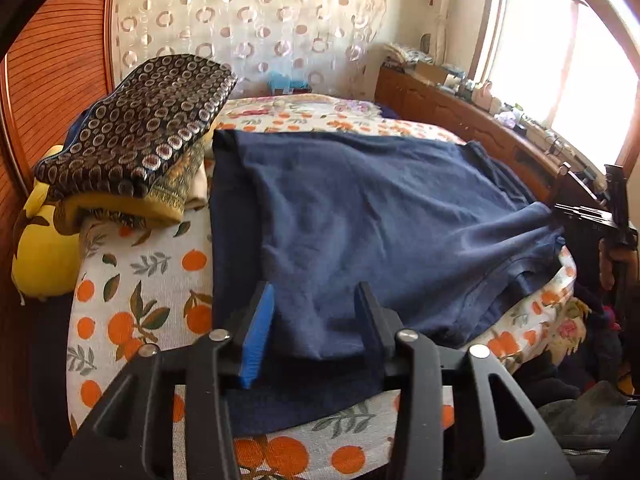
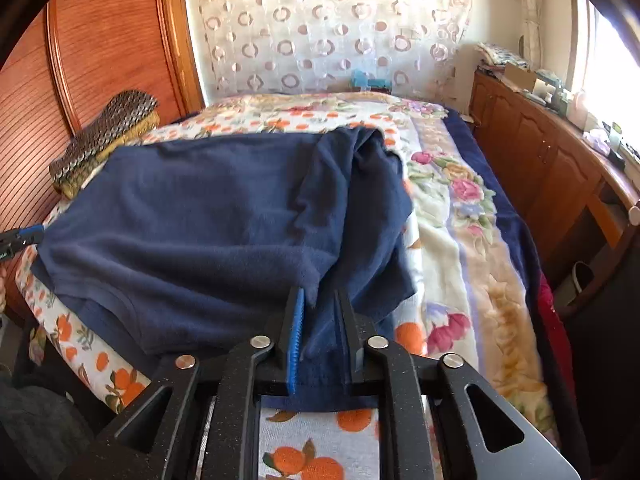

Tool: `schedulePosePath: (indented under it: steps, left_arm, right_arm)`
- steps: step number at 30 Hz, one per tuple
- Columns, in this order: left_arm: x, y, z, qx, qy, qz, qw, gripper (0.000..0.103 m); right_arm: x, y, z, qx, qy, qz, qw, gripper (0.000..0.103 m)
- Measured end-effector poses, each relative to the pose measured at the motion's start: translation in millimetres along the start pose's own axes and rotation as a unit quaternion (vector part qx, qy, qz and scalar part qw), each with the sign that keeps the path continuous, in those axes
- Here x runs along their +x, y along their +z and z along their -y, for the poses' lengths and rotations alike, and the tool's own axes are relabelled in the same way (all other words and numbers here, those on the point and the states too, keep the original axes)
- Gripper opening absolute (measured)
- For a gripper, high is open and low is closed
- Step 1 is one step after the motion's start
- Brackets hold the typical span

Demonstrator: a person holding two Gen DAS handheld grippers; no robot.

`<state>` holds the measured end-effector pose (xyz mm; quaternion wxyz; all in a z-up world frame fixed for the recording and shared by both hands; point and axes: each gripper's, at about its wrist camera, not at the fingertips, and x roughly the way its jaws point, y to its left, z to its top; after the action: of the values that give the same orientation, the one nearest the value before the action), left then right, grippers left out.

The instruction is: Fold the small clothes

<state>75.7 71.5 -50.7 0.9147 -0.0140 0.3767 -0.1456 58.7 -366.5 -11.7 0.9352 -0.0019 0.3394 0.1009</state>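
Note:
A navy blue garment (image 1: 360,208) lies spread across the bed, folded over on itself, with a rumpled edge on its right side (image 2: 360,184). My left gripper (image 1: 316,292) stands open over the garment's near left hem. Cloth lies slack between its blue pad and its black finger. My right gripper (image 2: 320,294) is at the near right corner. Its jaws stand a narrow way apart, and a strip of the navy cloth runs between them without being pinched. In the left wrist view the right gripper (image 1: 612,216) also shows at the far right edge.
The bed has an orange-print sheet (image 1: 132,312) and a floral blanket (image 2: 460,220) on its right half. A stack of folded patterned cloth (image 1: 140,128) and a yellow pillow (image 1: 40,256) sit at the left by the wooden panel (image 2: 100,40). A cluttered wooden cabinet (image 2: 540,160) lines the right.

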Motion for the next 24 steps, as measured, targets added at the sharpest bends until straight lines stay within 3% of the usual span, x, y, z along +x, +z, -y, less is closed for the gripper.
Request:
schedulePosePath:
  steps: [1, 2, 3, 5, 12, 20, 24]
  left_arm:
    - [-0.9, 1.1, -1.1, -0.001, 0.000, 0.000, 1.0000, 0.044]
    - [-2.3, 2.9, -1.9, -0.002, 0.003, 0.004, 1.0000, 0.051]
    - [-3.5, 3.8, -2.1, -0.002, 0.005, 0.007, 1.0000, 0.068]
    - [-2.6, 7.1, -2.4, 0.000, 0.007, 0.009, 0.9999, 0.079]
    - [27.5, 21.8, 2.5, 0.020, 0.004, -0.013, 0.9997, 0.079]
    - [70.7, 22.3, -4.3, 0.000, 0.015, -0.043, 0.9990, 0.079]
    - [72.2, 20.0, -1.5, 0.008, 0.021, -0.038, 0.9990, 0.079]
  right_arm:
    - [-2.8, 1.4, 1.0, 0.001, -0.006, 0.005, 1.000, 0.025]
    - [-5.6, 5.1, 2.8, 0.003, -0.009, 0.010, 1.000, 0.026]
    - [-8.0, 8.6, 3.6, 0.006, -0.009, 0.016, 1.000, 0.028]
    - [-8.0, 15.3, 6.5, 0.012, -0.007, 0.023, 1.000, 0.033]
    - [40.8, 51.4, 15.3, 0.032, 0.007, 0.021, 0.999, 0.036]
    - [112.0, 106.9, 22.9, 0.081, 0.030, -0.006, 0.996, 0.036]
    - [136.0, 121.6, 19.4, 0.089, 0.011, -0.033, 0.995, 0.036]
